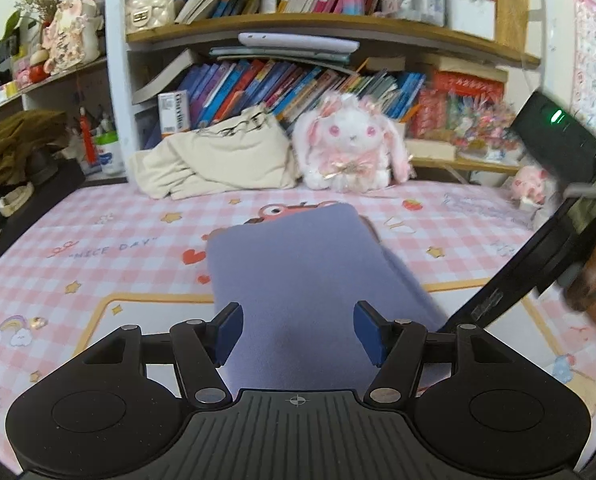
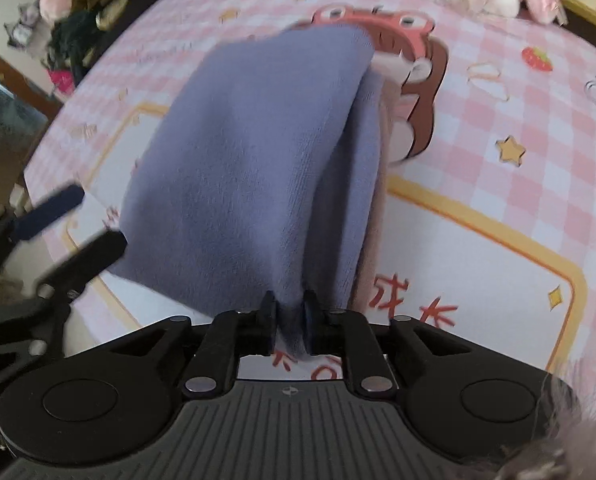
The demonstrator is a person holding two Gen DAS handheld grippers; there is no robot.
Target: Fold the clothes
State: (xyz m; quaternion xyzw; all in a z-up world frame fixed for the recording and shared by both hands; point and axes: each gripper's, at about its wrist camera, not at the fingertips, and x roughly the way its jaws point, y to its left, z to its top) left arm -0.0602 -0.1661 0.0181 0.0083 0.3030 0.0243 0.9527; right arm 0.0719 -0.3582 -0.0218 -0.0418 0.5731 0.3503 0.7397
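A folded lavender cloth [image 1: 310,280] lies lengthwise on the pink checked bed sheet [image 1: 98,256]. My left gripper [image 1: 298,332] is open, its blue pads on either side of the cloth's near end, holding nothing. My right gripper [image 2: 290,320] is shut on the near edge of the lavender cloth [image 2: 250,152] and lifts it so the layers hang in a ridge. The right gripper's body shows at the right edge of the left wrist view [image 1: 546,248]. The left gripper's fingers [image 2: 58,208] show at the left of the right wrist view, beside the cloth's edge.
A white and pink plush rabbit [image 1: 350,144] and a cream cloth bag [image 1: 218,160] sit at the bed's far edge under bookshelves [image 1: 318,80]. Dark clothes and clutter [image 1: 14,148] lie past the bed's left side. A small pink plush [image 1: 532,186] sits far right.
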